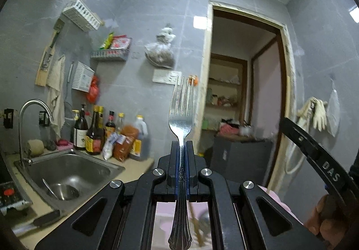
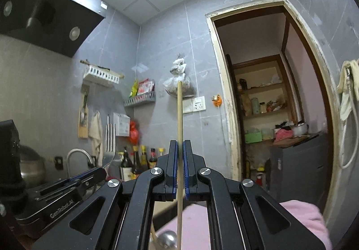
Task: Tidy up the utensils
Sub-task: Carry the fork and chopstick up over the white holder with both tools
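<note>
Left tool: clamped on fork neck; stiff, slick steel.
Right tool: pinching chopstick mid-shaft; light, rigid, may pivot.

Behind the left hand-held gripper, the fork handle's tip is cut off by the bottom edge; behind the right hand-held gripper, the chopstick likewise (a blurred round metal thing beside it, unidentifiable)
</note>
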Tool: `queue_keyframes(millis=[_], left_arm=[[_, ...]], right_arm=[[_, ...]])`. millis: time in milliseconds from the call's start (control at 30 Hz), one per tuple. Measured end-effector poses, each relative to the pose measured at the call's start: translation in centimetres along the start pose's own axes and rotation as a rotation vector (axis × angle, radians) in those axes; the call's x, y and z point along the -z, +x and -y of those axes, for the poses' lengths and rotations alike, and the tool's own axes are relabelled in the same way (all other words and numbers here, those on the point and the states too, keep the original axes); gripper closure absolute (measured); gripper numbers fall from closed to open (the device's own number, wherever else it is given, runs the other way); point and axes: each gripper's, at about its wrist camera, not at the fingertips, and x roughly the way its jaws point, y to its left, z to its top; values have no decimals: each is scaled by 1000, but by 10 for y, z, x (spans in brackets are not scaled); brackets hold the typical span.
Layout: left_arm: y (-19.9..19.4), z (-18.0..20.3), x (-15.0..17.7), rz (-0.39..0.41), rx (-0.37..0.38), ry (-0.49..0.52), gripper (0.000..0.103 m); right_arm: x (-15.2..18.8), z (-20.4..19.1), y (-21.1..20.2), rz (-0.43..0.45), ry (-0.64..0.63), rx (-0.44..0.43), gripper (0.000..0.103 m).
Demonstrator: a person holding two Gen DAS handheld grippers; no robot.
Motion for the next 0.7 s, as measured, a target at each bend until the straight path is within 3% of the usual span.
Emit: queue_keyframes(millis=[367, 700], left_arm=[[40, -73, 15, -46, -53, -207, 101], [52, -79, 37, -72, -82, -262, 101]], right_arm=[[23, -8, 37, -48, 38, -56, 100], [55, -3, 48, -137, 66, -58, 100]])
